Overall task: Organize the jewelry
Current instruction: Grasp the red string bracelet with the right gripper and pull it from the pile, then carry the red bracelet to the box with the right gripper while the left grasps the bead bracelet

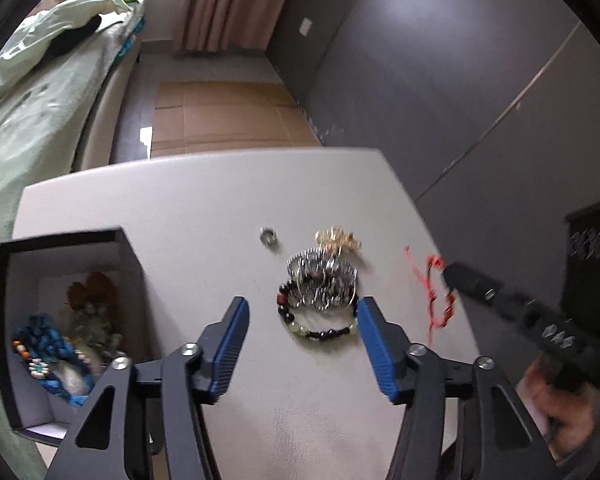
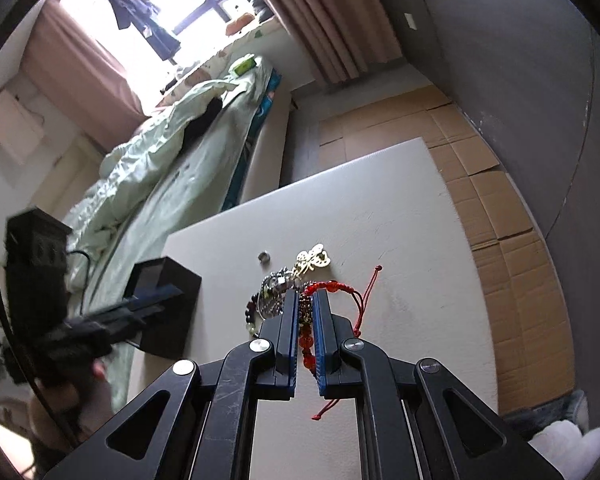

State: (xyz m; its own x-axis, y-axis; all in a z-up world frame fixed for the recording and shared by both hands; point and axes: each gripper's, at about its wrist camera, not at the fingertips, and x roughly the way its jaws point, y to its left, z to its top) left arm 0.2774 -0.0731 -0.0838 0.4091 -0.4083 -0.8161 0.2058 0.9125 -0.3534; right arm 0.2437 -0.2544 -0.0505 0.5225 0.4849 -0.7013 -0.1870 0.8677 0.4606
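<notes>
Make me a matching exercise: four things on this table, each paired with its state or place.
1. red bead bracelet
2. left claw
3. black box
4. small metal ring

A. open, over the dark bead bracelet
B. lying alone on the table
C. pinched in the right claw
D. holds blue beaded jewelry

Pairs: 1-C, 2-A, 3-D, 4-B

A white table (image 1: pixel 204 200) stands just beside a bed (image 2: pixel 204 152) covered with a rumpled pale-green quilt (image 1: pixel 40 92) (a dark garment lies on it). Flattened cardboard (image 2: pixel 480 184) covers the floor beyond the table, pink curtains (image 2: pixel 324 12) frame a bright window (image 2: pixel 188 4), and a grey wall (image 1: pixel 440 60) rises alongside.
</notes>
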